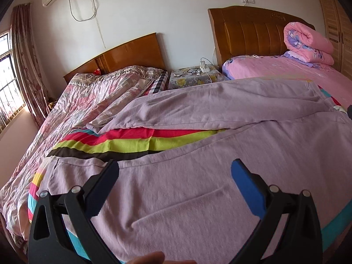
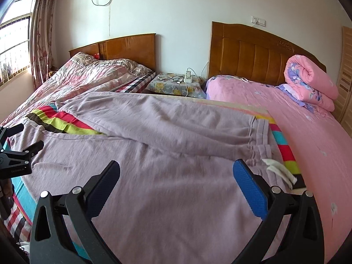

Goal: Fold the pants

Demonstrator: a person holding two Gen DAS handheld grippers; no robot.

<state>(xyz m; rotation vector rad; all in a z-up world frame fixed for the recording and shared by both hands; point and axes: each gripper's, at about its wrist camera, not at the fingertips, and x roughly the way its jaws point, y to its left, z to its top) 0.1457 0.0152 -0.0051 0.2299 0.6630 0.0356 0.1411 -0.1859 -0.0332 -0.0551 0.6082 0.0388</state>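
Left wrist view showed the pants spread flat on a striped sheet on the bed, legs apart in a V, apparently unfolded, so every fold remained. Left gripper hovered over the nearer leg, fingers spread, holding nothing. Right gripper was likewise spread and empty. Only the right wrist view showed the waistband with a white tag.
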